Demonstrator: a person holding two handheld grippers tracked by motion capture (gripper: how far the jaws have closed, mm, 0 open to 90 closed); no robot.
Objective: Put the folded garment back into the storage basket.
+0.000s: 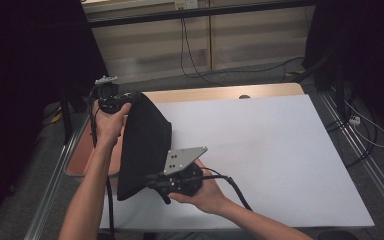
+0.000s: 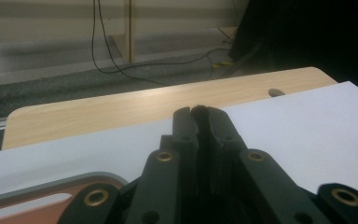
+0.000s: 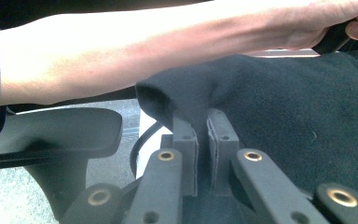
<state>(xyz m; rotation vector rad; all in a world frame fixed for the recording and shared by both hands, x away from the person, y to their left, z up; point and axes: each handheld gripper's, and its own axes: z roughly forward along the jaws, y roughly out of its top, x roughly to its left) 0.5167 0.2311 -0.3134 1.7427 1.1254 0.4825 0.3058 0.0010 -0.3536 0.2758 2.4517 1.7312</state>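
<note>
A black cloth [image 1: 142, 145] hangs lifted over the left side of the table, stretched between both grippers. My left gripper [image 1: 125, 99] holds its far top corner; in the left gripper view the jaws are shut with a thin edge of black cloth [image 2: 199, 112] pinched at the tips of the left gripper [image 2: 199, 114]. My right gripper [image 1: 155, 181] holds the near lower edge; in the right gripper view a fold of the black cloth [image 3: 270, 112] sits clamped between the pads of the right gripper [image 3: 204, 122].
A white sheet [image 1: 260, 150] covers the wooden table [image 1: 220, 93]. A reddish tray [image 1: 80, 160] with a grey rim sits at the table's left edge, under the left forearm [image 3: 121, 51]. Cables [image 1: 195, 60] lie on the floor behind.
</note>
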